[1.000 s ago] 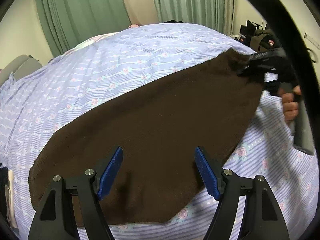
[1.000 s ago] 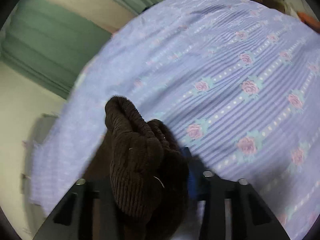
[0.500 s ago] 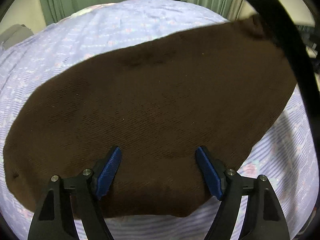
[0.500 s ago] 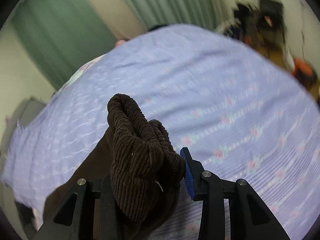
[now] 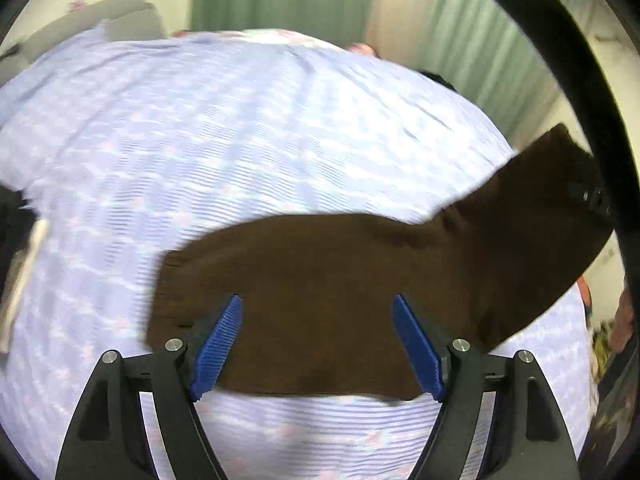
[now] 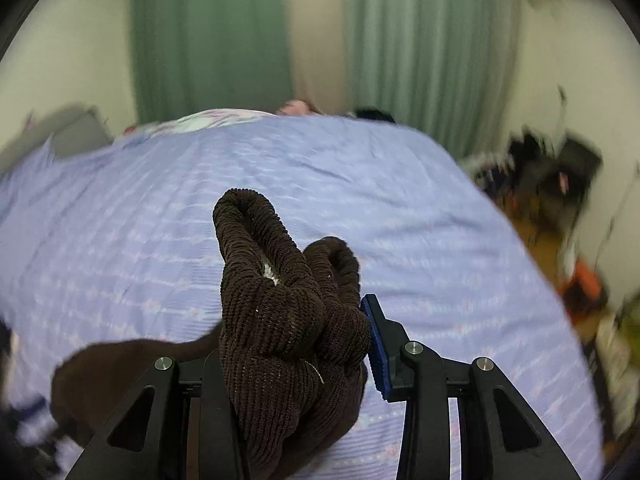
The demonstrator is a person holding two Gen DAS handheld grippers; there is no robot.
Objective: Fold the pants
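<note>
A: Where the right tool [image 6: 298, 356] sits at the bottom centre of its view, what is in it?

B: A bunched, ribbed fold of the brown pants [image 6: 280, 320], pinched between its 2 narrowly spread pads and sticking up toward mid-frame.

A: And the left tool [image 5: 318, 346]?

B: Its 2 blue pads [image 5: 218, 346] stand wide apart with nothing gripped, hovering above the pants [image 5: 360, 280].

A: Where do the pants lie?

B: Across the lower centre of the left view, on the bed's lilac floral sheet [image 5: 240, 140], rising toward the right edge. Green curtains [image 6: 212, 36] fill the top.
</note>
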